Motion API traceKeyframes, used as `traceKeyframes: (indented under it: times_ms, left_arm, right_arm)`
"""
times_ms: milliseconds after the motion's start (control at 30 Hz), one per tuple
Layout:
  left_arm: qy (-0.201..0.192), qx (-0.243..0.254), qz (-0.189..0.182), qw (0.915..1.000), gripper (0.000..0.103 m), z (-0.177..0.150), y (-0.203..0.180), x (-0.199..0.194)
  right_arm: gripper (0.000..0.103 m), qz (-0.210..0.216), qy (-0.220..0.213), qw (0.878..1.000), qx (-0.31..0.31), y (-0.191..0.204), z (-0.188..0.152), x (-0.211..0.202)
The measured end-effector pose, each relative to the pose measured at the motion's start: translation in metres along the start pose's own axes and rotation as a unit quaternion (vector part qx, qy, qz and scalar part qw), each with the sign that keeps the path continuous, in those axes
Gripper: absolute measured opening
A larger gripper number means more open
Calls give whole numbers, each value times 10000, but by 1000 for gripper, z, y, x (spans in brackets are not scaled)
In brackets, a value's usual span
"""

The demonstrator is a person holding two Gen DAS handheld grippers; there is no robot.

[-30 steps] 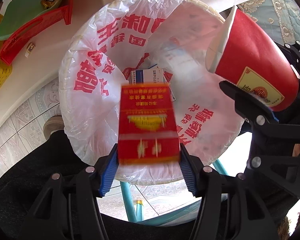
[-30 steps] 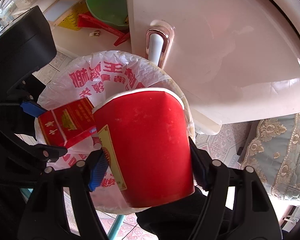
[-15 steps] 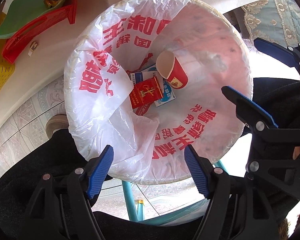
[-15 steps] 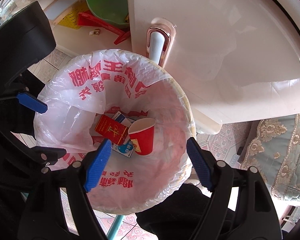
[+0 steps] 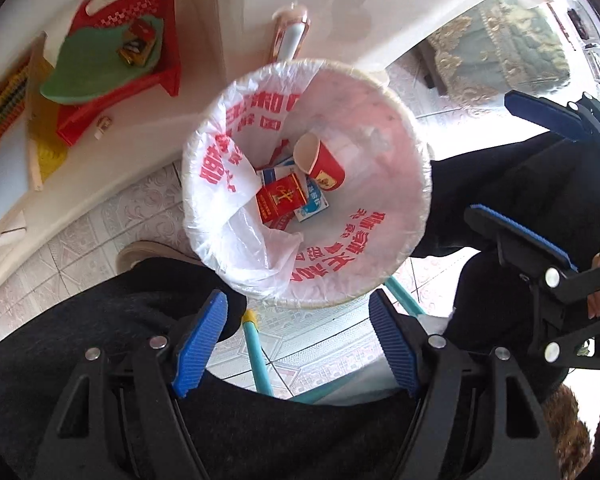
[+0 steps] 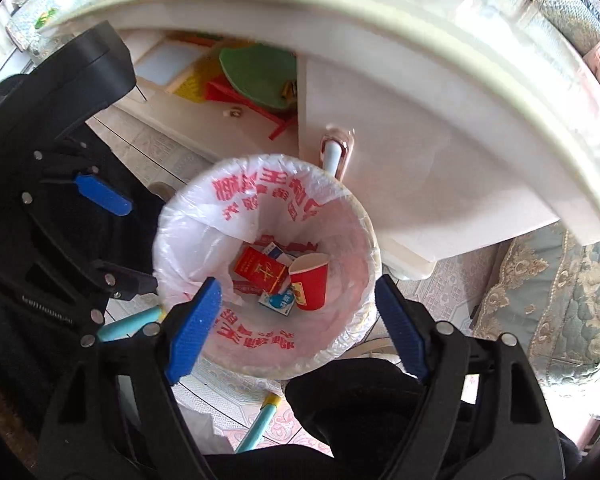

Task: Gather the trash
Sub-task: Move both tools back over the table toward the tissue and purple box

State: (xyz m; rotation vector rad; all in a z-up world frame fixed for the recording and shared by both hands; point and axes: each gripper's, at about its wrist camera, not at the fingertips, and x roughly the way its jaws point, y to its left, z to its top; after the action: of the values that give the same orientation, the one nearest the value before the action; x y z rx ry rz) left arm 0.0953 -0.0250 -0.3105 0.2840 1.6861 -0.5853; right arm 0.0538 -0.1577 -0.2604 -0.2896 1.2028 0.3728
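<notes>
A round trash bin (image 5: 416, 168) (image 6: 364, 220) lined with a white bag printed in red stands on the tiled floor below both grippers. Inside lie a red paper cup (image 5: 324, 162) (image 6: 310, 280), a red cigarette pack (image 5: 280, 198) (image 6: 260, 270) and a blue-and-white carton (image 5: 312, 204) (image 6: 280, 302). My left gripper (image 5: 300, 340) is open and empty, high above the bin's near rim. My right gripper (image 6: 296, 320) is open and empty above the bin; it also shows at the right of the left wrist view (image 5: 540, 180).
A white cabinet with a chrome handle (image 6: 334, 154) stands behind the bin. A red basket (image 5: 120, 72) with a green dish (image 5: 100, 64) sits on its low shelf. Teal chair legs (image 5: 256, 352) and the person's dark-clothed legs (image 5: 100, 360) are below. A quilted cover (image 6: 560, 300) lies right.
Both grippers opened and dropped the red pack and the red cup into the bin. Since then both grippers have risen away from the bin, which now looks smaller.
</notes>
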Motion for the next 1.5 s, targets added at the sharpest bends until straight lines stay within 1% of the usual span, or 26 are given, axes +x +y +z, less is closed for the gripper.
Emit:
traceKeyframes:
  times_ms: [33,67,100,167,233,300,333,467,567,667,833,933,1067,1233,1333,1500]
  left_arm:
    - [-195,39,132,9997,72,-3,-2,-21]
    - [-423,75,243,9988,74,-5,-2,-45]
    - [-635,81,319,9974,78,-6,-1,-68]
    - [-1033,32,377,9939,81,-6,2,-117]
    - [-1426,71,547,9882,84,-4,5,-167]
    - [-1794,110,861,9799,91,-1,7,-212]
    - [-1892,132,988,9769,91,1,6,-232]
    - [-1994,318,1245,9715,92,15,7,-291]
    - [-2005,421,1340,9696,92,27,8,-321]
    - [-2017,485,1419,9679,92,41,9,-341]
    - [-1959,524,1408,9690,92,66,12,-356]
    - [-1866,583,1394,9707,92,83,14,-352]
    - [-1682,683,1405,9733,92,109,17,-335]
    - [-1429,698,1390,9774,92,138,24,-307]
    - [-1296,689,1289,9807,92,155,30,-292]
    - [-1070,606,1151,9857,92,181,42,-266]
  right_arm:
    - [88,38,-154,9999,-11,-1,5,-19]
    - [90,73,-286,9996,-11,-3,11,-37]
    - [91,68,-411,9991,-6,-5,20,-55]
    - [91,-7,-724,9974,25,-13,37,-91]
    - [93,-143,-1038,9945,55,-20,57,-124]
    - [93,-233,-1304,9911,116,-30,77,-154]
    - [95,-226,-1395,9899,152,-36,87,-168]
    - [97,-326,-1734,9838,314,-60,123,-210]
    - [97,-531,-1847,9807,347,-74,148,-232]
    - [97,-631,-1911,9789,339,-84,168,-248]
    - [97,-666,-1991,9771,336,-94,192,-261]
    - [97,-686,-1994,9768,358,-101,204,-255]
    - [97,-792,-1864,9785,379,-112,217,-238]
    - [97,-773,-1698,9814,455,-130,228,-217]
    - [97,-806,-1591,9828,480,-139,233,-203]
    - [97,-733,-1373,9862,566,-152,245,-173]
